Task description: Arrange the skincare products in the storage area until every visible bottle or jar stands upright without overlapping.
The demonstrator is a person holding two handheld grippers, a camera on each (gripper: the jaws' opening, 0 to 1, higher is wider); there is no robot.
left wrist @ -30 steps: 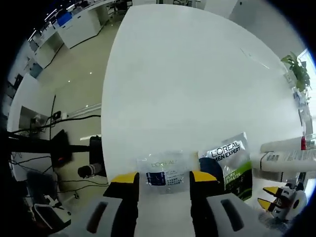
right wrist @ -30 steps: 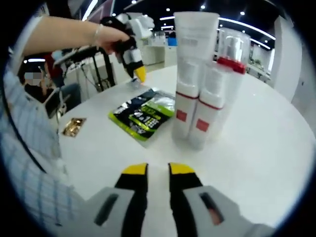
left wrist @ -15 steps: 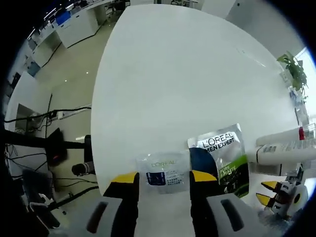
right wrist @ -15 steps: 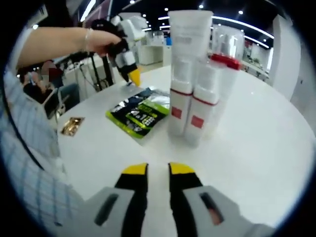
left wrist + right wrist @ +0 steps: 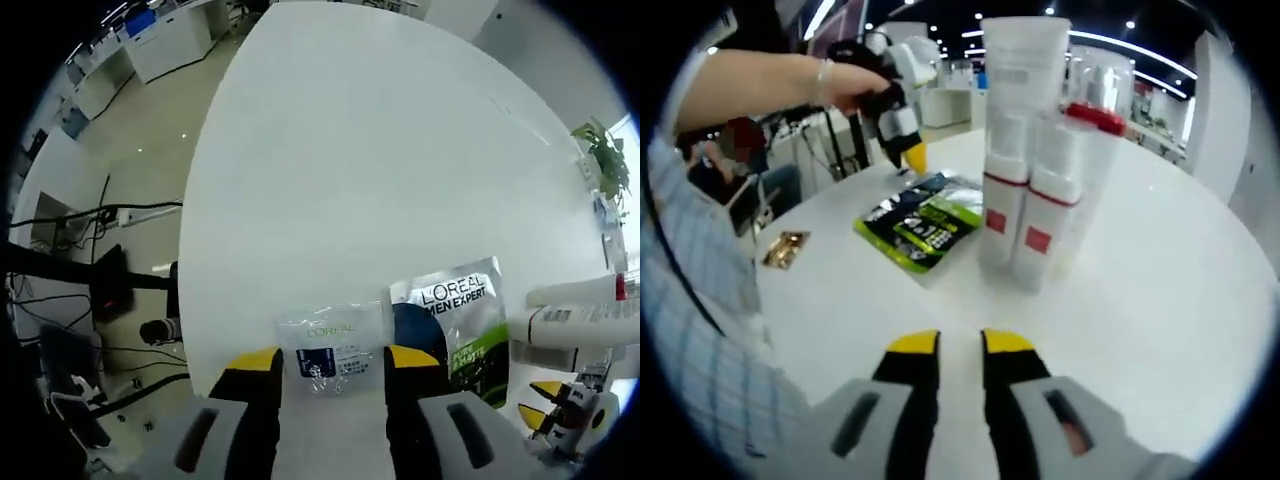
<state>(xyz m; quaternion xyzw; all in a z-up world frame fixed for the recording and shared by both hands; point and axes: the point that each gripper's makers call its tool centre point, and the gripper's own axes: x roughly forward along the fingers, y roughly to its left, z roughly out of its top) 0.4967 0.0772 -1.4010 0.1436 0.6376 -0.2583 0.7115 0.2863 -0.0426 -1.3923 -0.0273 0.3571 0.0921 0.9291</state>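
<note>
Pinching a small clear L'Oréal sachet with a blue label (image 5: 331, 349) between its yellow-tipped jaws, the left gripper (image 5: 331, 360) holds it just above the round white table (image 5: 380, 170). Beside it lies a flat black-and-green L'Oréal Men Expert pouch (image 5: 458, 325), its far corner under the sachet. Nearest in the right gripper view, the right gripper (image 5: 960, 345) has its jaws almost together, holding nothing. Beyond stand white tubes with red bands (image 5: 1025, 150), upright and touching, tops cut off; a clear-capped bottle (image 5: 1102, 100) hides behind them. A small gold wrapper (image 5: 786, 249) is too small to identify.
</note>
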